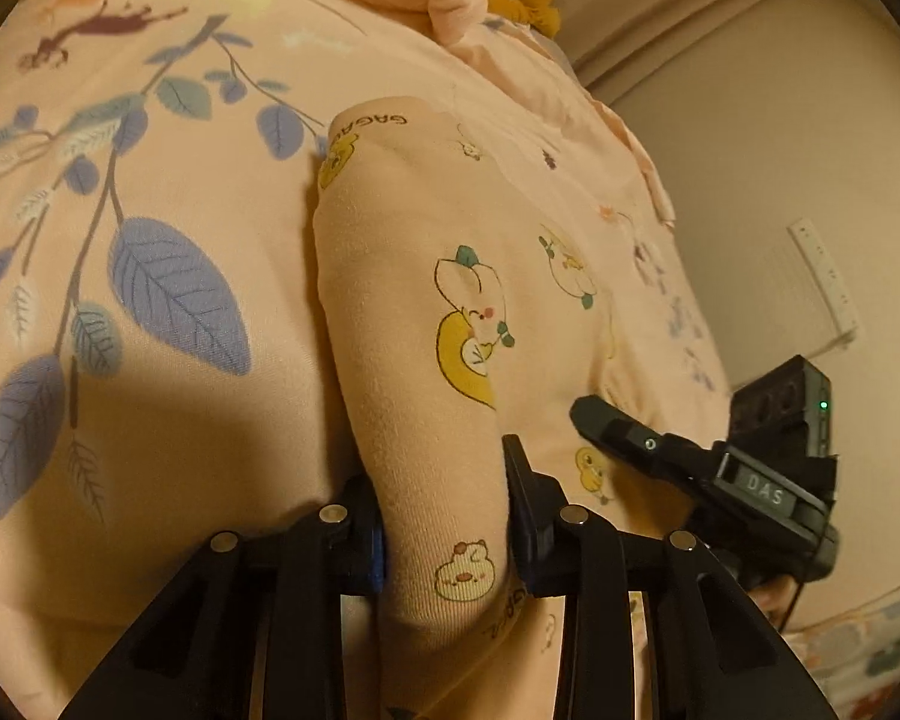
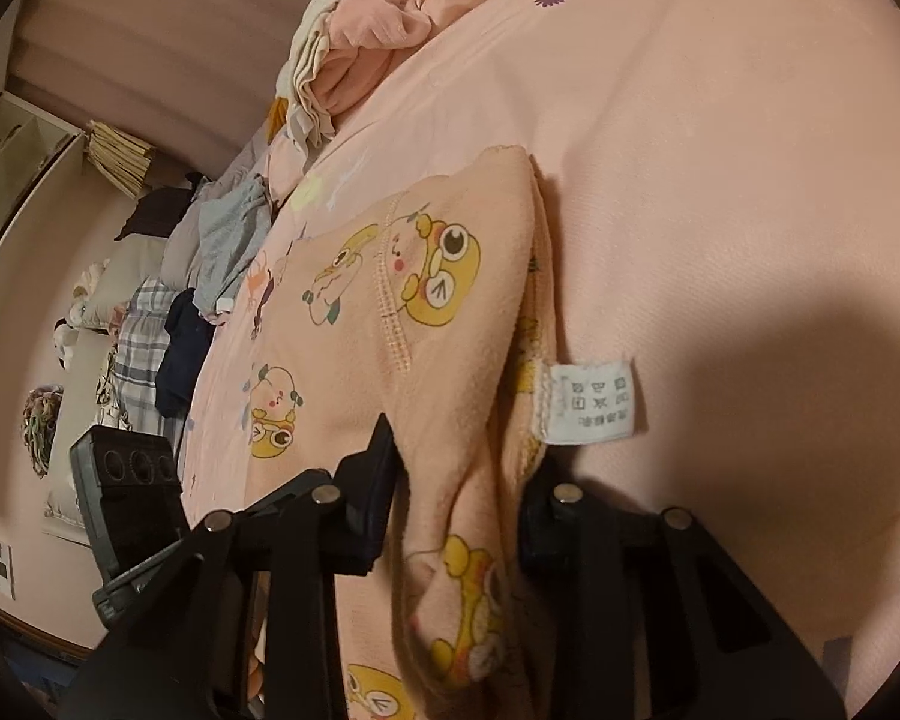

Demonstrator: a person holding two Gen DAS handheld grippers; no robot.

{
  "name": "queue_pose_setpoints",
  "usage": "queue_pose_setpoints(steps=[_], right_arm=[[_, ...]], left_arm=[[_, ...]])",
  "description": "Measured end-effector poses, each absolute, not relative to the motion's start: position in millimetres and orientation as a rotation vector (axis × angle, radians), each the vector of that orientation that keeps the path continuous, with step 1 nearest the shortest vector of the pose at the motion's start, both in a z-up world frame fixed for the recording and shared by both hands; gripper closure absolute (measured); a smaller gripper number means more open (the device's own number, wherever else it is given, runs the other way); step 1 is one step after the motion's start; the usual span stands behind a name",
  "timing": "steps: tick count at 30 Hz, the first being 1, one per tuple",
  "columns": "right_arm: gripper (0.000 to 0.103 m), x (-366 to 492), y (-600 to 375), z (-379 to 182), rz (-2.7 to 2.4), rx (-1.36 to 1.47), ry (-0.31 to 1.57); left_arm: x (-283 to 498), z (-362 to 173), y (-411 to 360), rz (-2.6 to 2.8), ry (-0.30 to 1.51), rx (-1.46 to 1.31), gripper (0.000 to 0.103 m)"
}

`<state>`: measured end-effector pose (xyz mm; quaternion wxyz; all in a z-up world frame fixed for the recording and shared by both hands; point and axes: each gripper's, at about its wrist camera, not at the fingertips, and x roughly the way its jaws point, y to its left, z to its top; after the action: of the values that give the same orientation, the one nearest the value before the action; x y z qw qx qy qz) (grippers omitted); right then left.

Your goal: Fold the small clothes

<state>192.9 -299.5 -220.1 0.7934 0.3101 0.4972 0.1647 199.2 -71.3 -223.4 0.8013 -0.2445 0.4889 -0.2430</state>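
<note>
With the left gripper (image 1: 444, 540) and right gripper (image 2: 459, 510) each pinching an edge of the peach cartoon-print cotton garment (image 1: 450, 300) at lower centre on the leaf-patterned pink bedsheet (image 1: 150, 210), keep both 2 grips level so the fold lands square.

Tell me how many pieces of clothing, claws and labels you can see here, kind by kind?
Peach cartoon-print garment: 1
Heap of unfolded clothes at the far end of the bedspread, pieces too bunched to separate: 1
Claws, left claw and right claw, each closed on the garment: 2
White care label: 1
Total: 5
</note>
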Motion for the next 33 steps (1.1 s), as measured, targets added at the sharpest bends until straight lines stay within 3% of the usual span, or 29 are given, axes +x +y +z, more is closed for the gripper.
queue_pose_setpoints(steps=[8,12,16,33], right_arm=[[0.075,191,-298,-220,0.329,0.671,1.039],[0.077,190,-301,-219,0.341,0.729,1.026],[0.082,186,-302,-210,0.402,0.755,0.998],[0.082,127,-271,-115,0.635,0.676,0.741]], left_arm=[[201,-220,-84,-0.481,1.021,-0.455,0.068],[198,-212,-86,-0.472,1.011,-0.426,0.074],[186,-190,-90,-0.457,0.956,-0.318,0.078],[108,-83,-73,-0.395,0.673,-0.136,0.078]])
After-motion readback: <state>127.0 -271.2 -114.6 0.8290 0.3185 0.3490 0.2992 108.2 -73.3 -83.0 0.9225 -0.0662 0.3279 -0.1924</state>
